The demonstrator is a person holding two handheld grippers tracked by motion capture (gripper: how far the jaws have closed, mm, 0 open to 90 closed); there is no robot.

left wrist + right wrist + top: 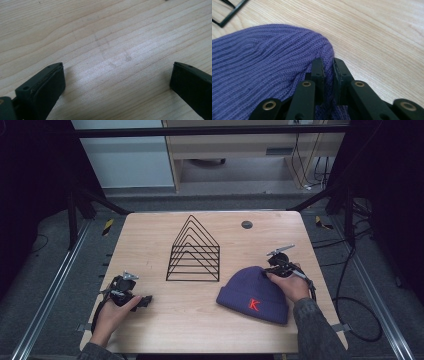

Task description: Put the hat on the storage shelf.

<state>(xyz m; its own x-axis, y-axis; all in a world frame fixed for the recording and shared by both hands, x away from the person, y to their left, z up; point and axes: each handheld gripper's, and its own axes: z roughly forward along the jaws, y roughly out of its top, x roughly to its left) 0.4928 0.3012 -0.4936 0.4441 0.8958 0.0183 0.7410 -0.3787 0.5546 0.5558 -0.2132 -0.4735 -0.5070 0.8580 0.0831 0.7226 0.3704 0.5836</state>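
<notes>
Beanie pinched at its crown

High view: the purple beanie (252, 295) lies flat on the near right part of the wooden table (150, 235). Its long axis runs from the rounded crown at upper left to the folded cuff at lower right, near the table's front edge. A red letter K (254, 304) is stitched on the cuff. The right gripper (278, 268) sits at the beanie's far right edge. A black wire rack (194, 251) stands just left of the crown, apart from it. The left gripper (145, 301) rests near the left front corner, with bare wood between it and the beanie.

Left gripper view: both jaws stand wide apart over bare tabletop, holding nothing.

Right gripper view: the jaws are clamped on a fold of the beanie's ribbed knit edge, with open wood to the right.
</notes>
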